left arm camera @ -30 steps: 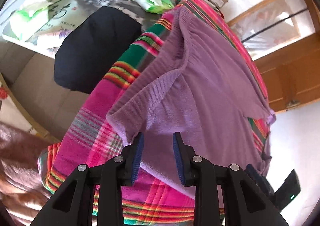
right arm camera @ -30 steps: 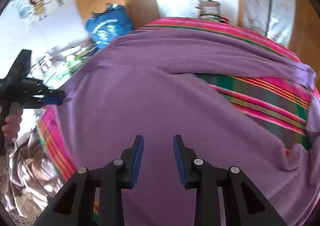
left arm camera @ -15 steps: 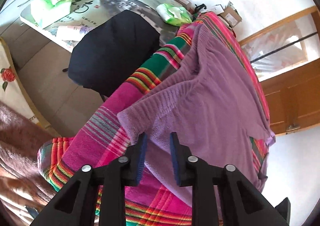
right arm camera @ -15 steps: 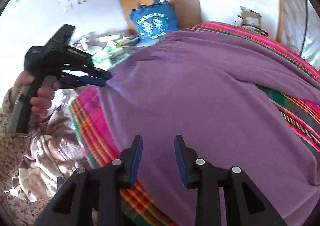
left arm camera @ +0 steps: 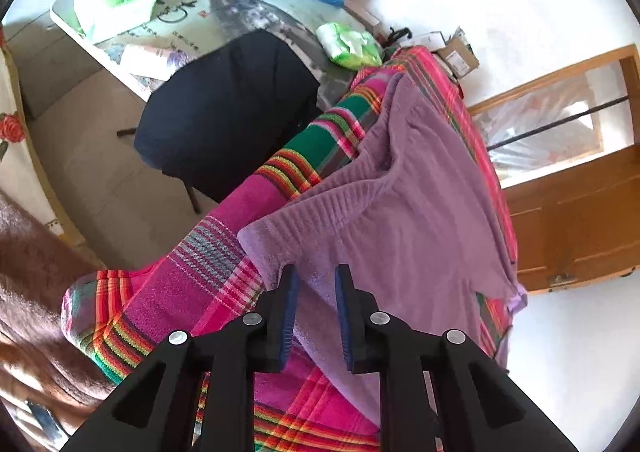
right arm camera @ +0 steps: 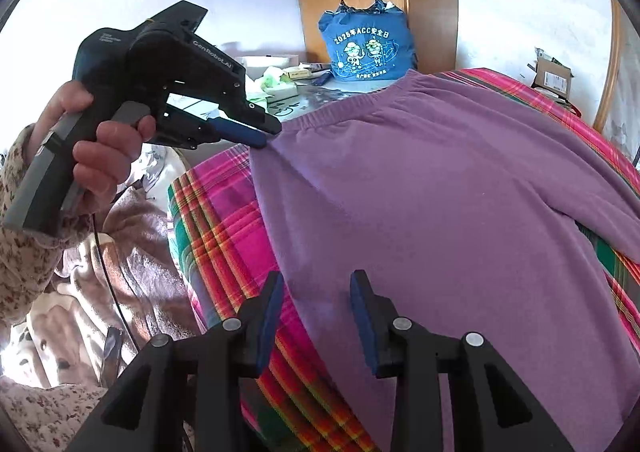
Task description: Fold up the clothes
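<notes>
Purple sweater (right arm camera: 460, 220) flat on plaid blanket (right arm camera: 224, 220), both hand-held grippers at its near edge.

L hand-held gripper (left arm camera: 316, 312): jaws opening, hem edge btwn pads; can't tell if they press it. R hand-held gripper (right arm camera: 316, 316): jaws apart, over sweater edge, nothing clamped. Only R view shows the person's hand (right arm camera: 96, 140) on L unit, its tips at sweater's corner, plus blue bag (right arm camera: 366, 48). Only L view shows black chair (left arm camera: 228, 108) and cluttered bench (left arm camera: 192, 16). Sweater: ribbed hem, few wrinkles, one sleeve lying across the body.
</notes>
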Demonstrator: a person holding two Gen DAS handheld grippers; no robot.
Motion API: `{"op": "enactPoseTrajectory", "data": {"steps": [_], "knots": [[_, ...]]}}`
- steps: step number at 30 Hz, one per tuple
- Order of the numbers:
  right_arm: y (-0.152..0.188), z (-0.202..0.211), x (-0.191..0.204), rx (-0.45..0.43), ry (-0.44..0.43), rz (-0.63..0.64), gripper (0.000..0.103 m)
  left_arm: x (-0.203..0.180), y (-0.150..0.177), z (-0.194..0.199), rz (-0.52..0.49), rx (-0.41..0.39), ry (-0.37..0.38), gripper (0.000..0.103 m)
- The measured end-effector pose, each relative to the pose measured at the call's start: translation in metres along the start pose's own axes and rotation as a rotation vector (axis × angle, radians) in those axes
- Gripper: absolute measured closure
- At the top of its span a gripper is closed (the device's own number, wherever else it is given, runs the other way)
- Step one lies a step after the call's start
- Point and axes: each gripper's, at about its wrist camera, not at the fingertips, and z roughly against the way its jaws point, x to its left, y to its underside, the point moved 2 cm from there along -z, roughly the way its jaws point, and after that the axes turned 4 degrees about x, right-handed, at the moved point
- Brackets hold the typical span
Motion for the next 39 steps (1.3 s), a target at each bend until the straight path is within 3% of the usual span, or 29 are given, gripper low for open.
{"op": "enactPoseTrajectory", "data": {"steps": [1,3,4,6,10,15,18,20,22,23,24,25,28,30,32,33,34,39], "knots": [[0.000,-0.001,0.000,-0.002,-0.001,-0.001,0.068,0.002,0.000,0.006,0.008,-0.043,-0.011,0.064],[-0.001,-0.003,0.000,0.000,-0.004,0.006,0.068,0.011,-0.003,0.016,0.048,-0.126,-0.027,0.055],[-0.001,-0.005,0.002,0.000,-0.004,0.010,0.068,0.017,-0.005,0.016,0.079,-0.127,-0.021,0.053],[-0.003,-0.008,0.003,0.004,-0.011,0.019,0.068,0.025,-0.008,0.010,0.121,-0.074,0.008,0.053],[-0.007,-0.011,0.008,-0.001,-0.026,0.036,0.068,0.023,-0.007,-0.001,0.088,-0.045,-0.019,0.053],[-0.009,-0.015,0.006,0.015,-0.022,0.034,0.068,0.022,-0.012,-0.004,0.108,-0.048,-0.030,0.053],[-0.011,-0.018,0.006,0.017,-0.018,0.027,0.068,0.015,-0.009,-0.005,0.077,-0.065,-0.074,0.053],[-0.011,-0.019,0.007,0.017,-0.011,0.031,0.068,0.009,-0.007,-0.006,0.037,-0.078,-0.112,0.056],[-0.011,-0.020,0.007,0.017,-0.003,0.037,0.068,0.004,-0.004,-0.010,0.003,-0.072,-0.145,0.068],[-0.011,-0.021,0.008,0.015,0.003,0.042,0.068,0.001,-0.003,-0.011,-0.019,-0.073,-0.165,0.070],[-0.011,-0.021,0.009,0.014,0.008,0.047,0.067,-0.001,-0.002,-0.012,-0.038,-0.076,-0.183,0.082],[-0.012,-0.022,0.009,0.012,0.015,0.053,0.066,-0.002,-0.002,-0.013,-0.055,-0.079,-0.198,0.085],[-0.011,-0.022,0.013,0.008,0.049,0.082,0.066,0.002,-0.003,-0.010,-0.038,-0.091,-0.168,0.094],[-0.010,-0.022,0.015,0.004,0.070,0.099,0.066,0.005,-0.003,-0.003,-0.019,-0.114,-0.154,0.094],[-0.012,-0.022,0.015,-0.001,0.098,0.096,0.075,0.009,-0.001,0.004,0.002,-0.127,-0.139,0.094],[-0.013,-0.022,0.013,-0.003,0.102,0.090,0.093,0.010,0.000,0.006,0.008,-0.135,-0.135,0.094],[-0.015,-0.021,0.012,-0.005,0.104,0.083,0.100,0.011,0.002,0.009,0.014,-0.143,-0.130,0.094],[-0.016,-0.014,0.016,-0.020,0.084,0.108,0.100,0.015,-0.003,-0.004,0.025,-0.116,-0.162,0.094]]}}
